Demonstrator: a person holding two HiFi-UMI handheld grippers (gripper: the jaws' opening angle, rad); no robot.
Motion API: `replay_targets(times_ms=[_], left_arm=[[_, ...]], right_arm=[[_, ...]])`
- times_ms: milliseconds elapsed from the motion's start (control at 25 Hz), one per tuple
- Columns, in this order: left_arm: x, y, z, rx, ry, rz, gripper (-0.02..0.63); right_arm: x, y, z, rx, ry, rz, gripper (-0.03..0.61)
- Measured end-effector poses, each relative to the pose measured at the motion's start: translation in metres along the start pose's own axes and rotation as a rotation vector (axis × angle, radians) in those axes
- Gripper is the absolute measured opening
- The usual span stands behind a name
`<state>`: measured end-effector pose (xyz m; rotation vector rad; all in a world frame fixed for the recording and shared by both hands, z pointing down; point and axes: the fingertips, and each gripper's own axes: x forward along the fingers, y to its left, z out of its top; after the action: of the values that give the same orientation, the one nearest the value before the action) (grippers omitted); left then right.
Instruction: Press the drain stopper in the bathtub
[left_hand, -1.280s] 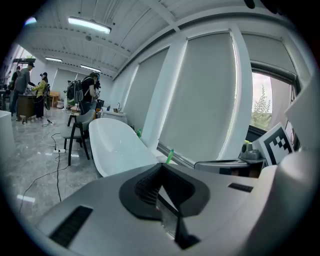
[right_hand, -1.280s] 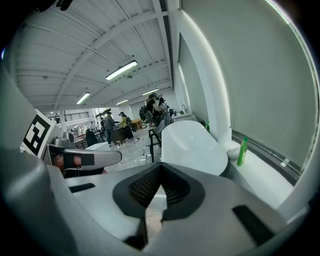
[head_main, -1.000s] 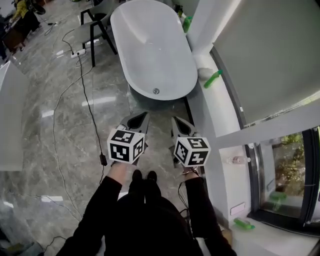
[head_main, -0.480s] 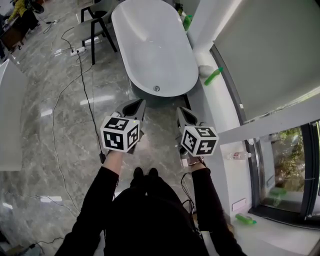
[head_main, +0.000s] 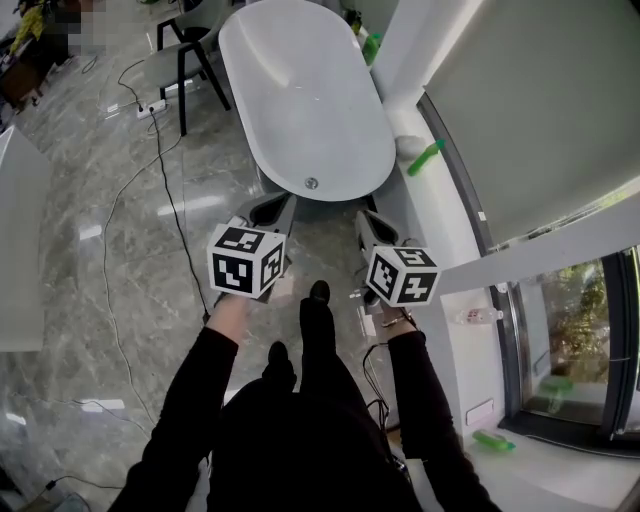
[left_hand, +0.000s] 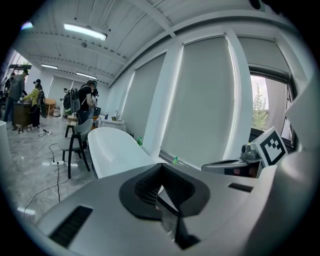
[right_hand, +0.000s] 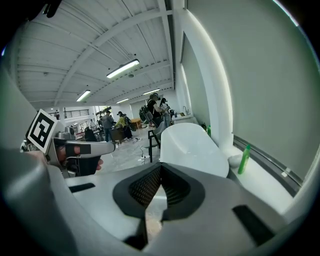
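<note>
Your left gripper and right gripper both have fingers closed together, empty. The small round metal drain stopper sits ahead between them, near end of the white oval bathtub, left slightly closer I reckon.

This person is dressed all in black: long sleeves reaching to the wrists, black trousers and black shoes. The left gripper and the right gripper look alike, each a smooth grey shell that narrows toward its tip, with black ribbed pads lining the inside of the jaws and dark slots sunk into the casing. At the back of each sits a white cube printed with bold black square markers.
</note>
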<state>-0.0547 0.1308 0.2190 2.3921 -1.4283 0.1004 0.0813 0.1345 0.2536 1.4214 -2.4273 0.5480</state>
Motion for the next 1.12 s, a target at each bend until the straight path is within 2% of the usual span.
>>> replay_targets(times_ms=[440, 1120], left_arm=[[0.073, 0.028, 0.005, -0.006, 0.035, 0.030, 0.005], [0.214, 0.073, 0.000, -0.081, 0.125, 0.100, 0.005]], right_arm=[[0.065, -0.047, 0.022, 0.012, 0.029, 0.022, 0.003], [0.164, -0.154, 0.043, 0.055, 0.138, 0.042, 0.002]])
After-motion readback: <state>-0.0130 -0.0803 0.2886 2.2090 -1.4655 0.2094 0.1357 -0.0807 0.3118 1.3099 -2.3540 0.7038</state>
